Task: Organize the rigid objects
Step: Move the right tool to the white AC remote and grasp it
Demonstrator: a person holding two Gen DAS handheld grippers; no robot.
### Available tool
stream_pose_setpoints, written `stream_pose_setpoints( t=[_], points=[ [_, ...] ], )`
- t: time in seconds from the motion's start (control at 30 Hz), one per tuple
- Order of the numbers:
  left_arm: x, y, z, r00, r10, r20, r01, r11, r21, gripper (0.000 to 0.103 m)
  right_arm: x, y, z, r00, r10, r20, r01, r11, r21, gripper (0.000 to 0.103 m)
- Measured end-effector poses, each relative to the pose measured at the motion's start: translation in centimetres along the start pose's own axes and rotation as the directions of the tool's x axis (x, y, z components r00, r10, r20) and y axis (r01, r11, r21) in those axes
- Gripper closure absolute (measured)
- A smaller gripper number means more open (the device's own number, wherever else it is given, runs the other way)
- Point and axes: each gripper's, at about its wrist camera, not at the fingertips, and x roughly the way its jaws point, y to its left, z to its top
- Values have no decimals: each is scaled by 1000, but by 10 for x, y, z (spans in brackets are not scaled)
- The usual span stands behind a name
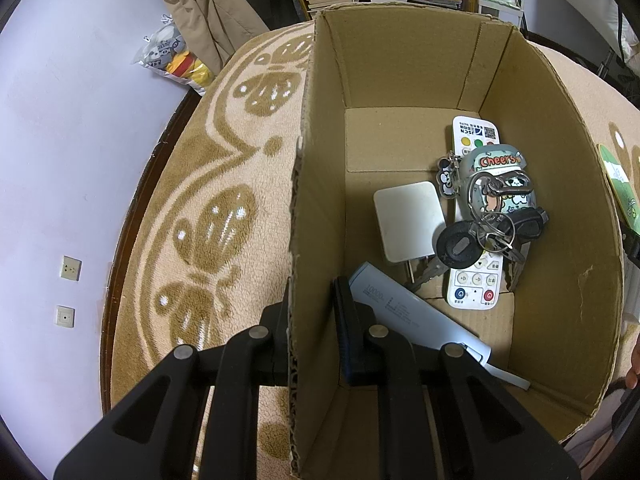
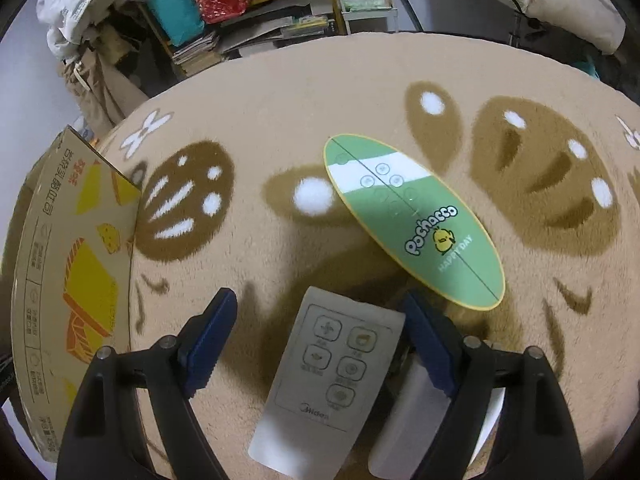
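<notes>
Left and right wrist views of a sorting task on a plush patterned blanket (image 2: 280, 92). The left gripper (image 1: 312, 300) straddles the near wall of the cardboard box (image 1: 400, 64), one finger outside and one inside, with a visible gap at the inner pad, so whether it actually pinches the wall cannot be told. The right gripper (image 2: 320, 332) hangs with its blue-padded fingers (image 2: 208, 336) spread wide on either side of a grey Midea remote control (image 2: 328, 384), which lies flat on the blanket and touches neither pad. Judged by appearance, the remote is a light, stiff plastic slab with smooth faces; it should tolerate a firm squeeze, and its long side edges offer the best hold, near mid-length so that it does not pivot. A white object (image 2: 416, 420), partly hidden beneath the right finger, lies just beside it and cannot be identified. Only the left view shows the box interior: a white button remote (image 1: 476, 216) under a bunch of keys with charms (image 1: 496, 204), a white charger block (image 1: 408, 220) and a pale power bank (image 1: 416, 316). Only the right view shows the remote awaiting pickup, the whole green oval Pochacco board (image 2: 416, 220) beyond it, and the printed outer face of the box at far left.
</notes>
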Motion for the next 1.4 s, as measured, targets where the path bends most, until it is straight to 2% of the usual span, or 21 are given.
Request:
stream_pose_setpoints(
  t=[0.13, 0.3, 0.37, 0.43, 0.5, 0.57, 0.6, 0.63, 0.9, 1.2, 1.4],
  points=[
    [0, 0, 0, 1000, 1, 0, -1, 1000, 1, 87, -2, 4, -1, 1000, 21, 5, -21, 1000, -11, 14],
    [0, 0, 0, 1000, 1, 0, -1, 1000, 0, 87, 2, 18, 0, 992, 127, -15, -128, 991, -35, 17],
    [0, 0, 0, 1000, 1, 0, -1, 1000, 1, 87, 5, 24, -2, 991, 133, -30, -135, 989, -54, 18],
    [0, 0, 0, 1000, 0, 0, 0, 1000, 0, 87, 7, 31, -6, 995, 100, -27, -103, 991, -89, 20],
    [0, 0, 0, 1000, 1, -1, -1, 1000, 0, 87, 11, 38, -8, 998, 54, -28, -57, 990, -131, 28],
    [0, 0, 0, 1000, 2, 0, -2, 1000, 1, 87, 12, 39, -11, 999, 18, -27, -21, 988, -151, 41],
    [0, 0, 0, 1000, 1, 0, -1, 1000, 0, 87, 12, 39, -10, 1000, 11, -25, -14, 988, -152, 43],
    [0, 0, 0, 1000, 1, 0, -1, 1000, 0, 87, 12, 38, -9, 1000, 11, -21, -14, 989, -148, 51],
    [0, 0, 1, 1000, 1, 0, -1, 1000, 0, 87, -2, 29, -11, 998, 44, 41, -39, 992, -120, 51],
    [0, 0, 0, 1000, 1, 0, -1, 1000, -2, 87, -21, 38, 0, 988, 114, 101, -101, 987, -123, 51],
    [0, 0, 1, 1000, 2, -1, -2, 1000, -2, 87, -28, 51, 7, 984, 123, 129, -104, 985, -140, 51]
  ],
)
